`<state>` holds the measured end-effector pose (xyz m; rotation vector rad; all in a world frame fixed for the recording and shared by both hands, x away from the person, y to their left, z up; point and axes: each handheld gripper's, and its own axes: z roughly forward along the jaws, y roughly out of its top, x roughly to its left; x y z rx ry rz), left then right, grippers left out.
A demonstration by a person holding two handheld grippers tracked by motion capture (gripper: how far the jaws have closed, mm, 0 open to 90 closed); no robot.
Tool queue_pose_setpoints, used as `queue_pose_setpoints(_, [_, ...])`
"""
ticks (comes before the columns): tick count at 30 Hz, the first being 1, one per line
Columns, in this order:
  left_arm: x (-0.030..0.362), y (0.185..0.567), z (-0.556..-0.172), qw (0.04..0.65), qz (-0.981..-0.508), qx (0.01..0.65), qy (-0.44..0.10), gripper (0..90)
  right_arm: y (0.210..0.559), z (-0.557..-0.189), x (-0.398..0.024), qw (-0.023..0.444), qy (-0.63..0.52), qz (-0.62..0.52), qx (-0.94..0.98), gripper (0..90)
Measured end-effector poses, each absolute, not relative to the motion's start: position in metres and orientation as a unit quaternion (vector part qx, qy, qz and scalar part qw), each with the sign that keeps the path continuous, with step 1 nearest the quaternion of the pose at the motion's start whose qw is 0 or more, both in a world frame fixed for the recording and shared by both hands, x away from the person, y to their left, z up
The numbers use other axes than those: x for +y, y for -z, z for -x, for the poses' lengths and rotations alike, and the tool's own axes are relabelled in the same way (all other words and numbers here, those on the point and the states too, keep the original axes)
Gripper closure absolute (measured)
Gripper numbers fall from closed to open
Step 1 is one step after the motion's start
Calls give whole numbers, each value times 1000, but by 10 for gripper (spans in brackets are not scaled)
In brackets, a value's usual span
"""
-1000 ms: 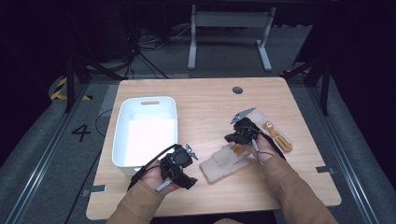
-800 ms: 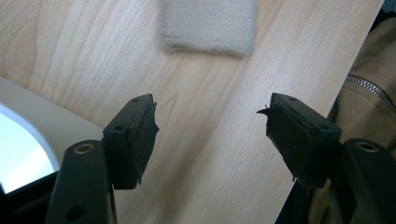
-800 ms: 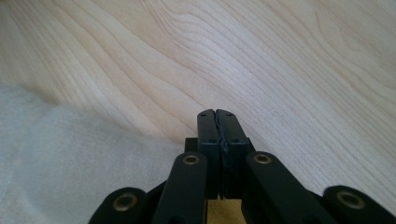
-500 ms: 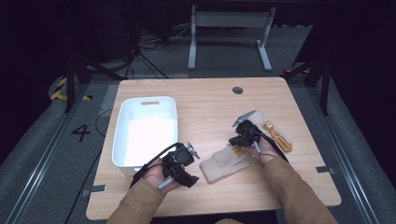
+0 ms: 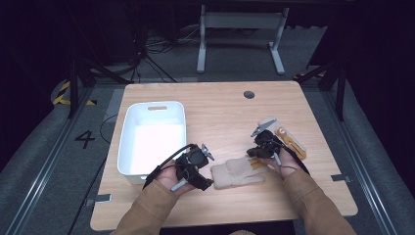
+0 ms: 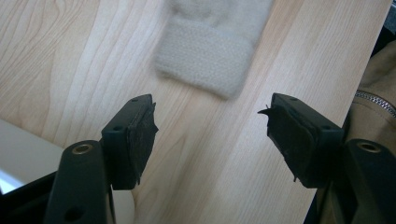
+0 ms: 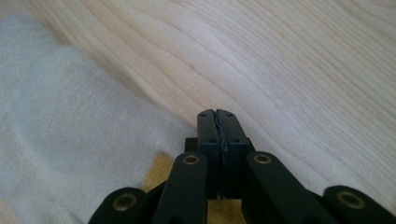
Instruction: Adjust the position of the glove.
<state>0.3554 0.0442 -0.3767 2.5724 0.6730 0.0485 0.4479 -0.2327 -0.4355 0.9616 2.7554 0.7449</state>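
Two black hard-plastic grippers are resting low over a pale wood-grain table (image 5: 225, 112). Left gripper (image 6: 210, 133) is holding its padded jaws spread, the ribbed cuff of a fuzzy beige knit glove (image 5: 238, 173) lying just ahead. Right gripper (image 7: 217, 122) is pressing its jaws together, empty, beside the glove's finger end.

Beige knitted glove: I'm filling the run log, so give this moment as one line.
beige knitted glove: flat on wooden table | left claw: open, before cuff | right claw: shut, at fingers | white plastic bin: empty
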Motion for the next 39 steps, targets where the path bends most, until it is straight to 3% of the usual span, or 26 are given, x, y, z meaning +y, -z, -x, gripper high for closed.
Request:
queue_pose_setpoints(15, [34,376,-361,243,-942,233,-11,332,433,-434,-239,41,-232,-319,918,893])
queue_pose_setpoints(29, [31,374,-366,247,-941,232,-9,335,403,-423,-257,88,-288,-324,897,890])
queue_pose_setpoints(39, [30,375,-368,245,-942,228,1,334,386,-419,-286,97,-310,-351,878,882])
